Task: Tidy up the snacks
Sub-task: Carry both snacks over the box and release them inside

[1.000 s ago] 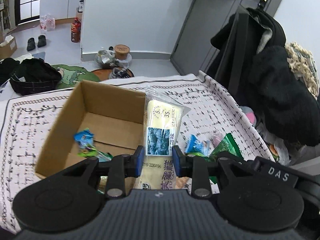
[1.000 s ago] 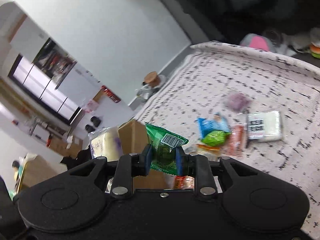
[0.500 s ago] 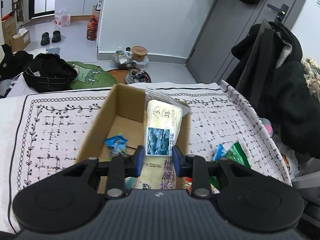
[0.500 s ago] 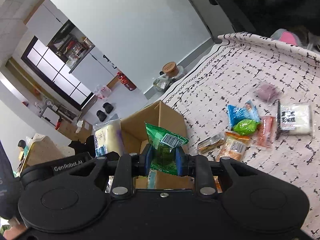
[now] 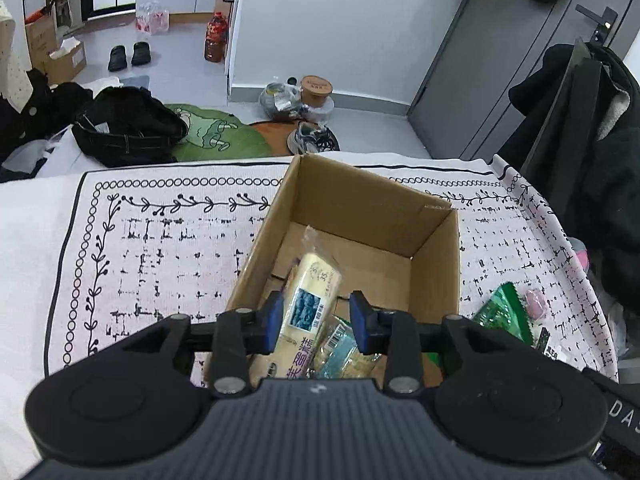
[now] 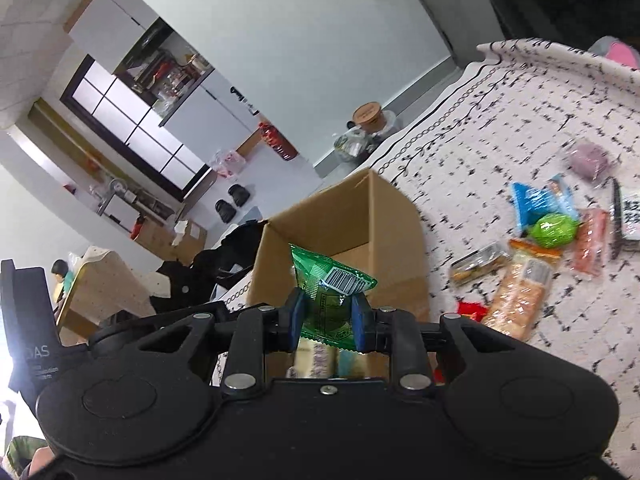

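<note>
While tilted, yellow cake packet (image 5: 310, 312) points lengthwise into box (image 5: 436, 256).

The right gripper (image 6: 327, 316) clamps a green snack packet (image 6: 329, 292) just above the open cardboard box (image 6: 352, 216) at twelve o'clock, while at three o'clock loose snacks lie on the patterned bench (image 6: 480, 128): a blue packet (image 6: 536, 200), a green ball-shaped packet (image 6: 554, 230) and an orange-trimmed biscuit pack (image 6: 520, 292)

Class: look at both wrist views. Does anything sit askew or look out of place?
Yes. The yellow cake packet leans tilted in the cardboard box, not lying flat, between the just-opening pads of the left claw. Loose snacks lie scattered on the tablecloth.
</note>
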Motion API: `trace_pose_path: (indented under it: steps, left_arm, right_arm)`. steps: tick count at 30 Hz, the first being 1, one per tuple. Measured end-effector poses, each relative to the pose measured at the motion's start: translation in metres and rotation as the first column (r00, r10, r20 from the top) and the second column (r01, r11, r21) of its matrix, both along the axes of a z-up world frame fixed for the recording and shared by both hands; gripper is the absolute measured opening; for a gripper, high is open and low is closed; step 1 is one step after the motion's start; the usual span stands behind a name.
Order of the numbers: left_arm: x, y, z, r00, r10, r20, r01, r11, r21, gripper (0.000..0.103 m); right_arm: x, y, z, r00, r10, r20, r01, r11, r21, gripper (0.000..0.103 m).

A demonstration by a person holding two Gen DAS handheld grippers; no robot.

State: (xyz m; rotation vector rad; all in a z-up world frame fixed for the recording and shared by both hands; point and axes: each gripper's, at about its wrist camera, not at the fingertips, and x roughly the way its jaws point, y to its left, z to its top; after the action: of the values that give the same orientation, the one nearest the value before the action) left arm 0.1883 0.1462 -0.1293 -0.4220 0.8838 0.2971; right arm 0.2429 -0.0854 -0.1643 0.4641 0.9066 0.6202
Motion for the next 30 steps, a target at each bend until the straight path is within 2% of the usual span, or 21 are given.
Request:
trace_pose_path:
  steps: [1, 7, 10, 17, 19, 23, 27, 30]
  left_arm:
    - [-0.001, 0.001, -0.001, 1.0, 0.003, -0.001, -0.003, 1.0, -0.001, 0.036]
    - [-0.006, 0.006, -0.002, 1.0, 0.029, -0.004, -0.029, 0.999, -0.024, 0.044]
    - [-0.009, 0.005, -0.002, 0.999, 0.035, -0.013, -0.035, 0.999, -0.026, 0.049]
    - [-0.013, -0.003, 0.0, 0.999, 0.036, -0.033, -0.037, 0.999, -0.037, 0.066]
    - [-0.014, -0.006, 0.001, 0.999, 0.036, -0.036, -0.038, 0.998, -0.04, 0.069]
    - [-0.017, -0.016, 0.004, 0.999, 0.026, -0.038, -0.027, 0.999, -0.037, 0.071]
    - [-0.018, -0.025, 0.008, 0.999, 0.007, -0.032, -0.009, 0.999, -0.042, 0.076]
    - [-0.019, -0.033, 0.013, 1.0, 0.001, -0.015, -0.002, 0.999, -0.035, 0.082]
  right_arm:
    - [0.0, 0.002, 0.0, 1.0, 0.006, -0.003, -0.006, 1.0, 0.0, 0.03]
    - [-0.002, -0.003, 0.002, 1.0, -0.014, -0.009, 0.014, 1.0, 0.002, 0.041]
    - [-0.001, -0.01, 0.003, 0.999, -0.041, -0.016, 0.041, 0.999, -0.008, 0.041]
    - [0.0, -0.028, 0.007, 0.994, -0.105, -0.04, 0.102, 0.993, -0.061, 0.053]
    - [-0.001, -0.032, 0.01, 0.992, -0.123, -0.033, 0.12, 0.989, -0.084, 0.058]
    - [-0.002, -0.043, 0.015, 0.989, -0.148, -0.032, 0.144, 0.985, -0.09, 0.062]
    - [-0.002, -0.054, 0.022, 0.983, -0.18, -0.015, 0.177, 0.975, -0.138, 0.074]
    - [-0.001, -0.066, 0.026, 0.982, -0.19, -0.022, 0.184, 0.972, -0.146, 0.075]
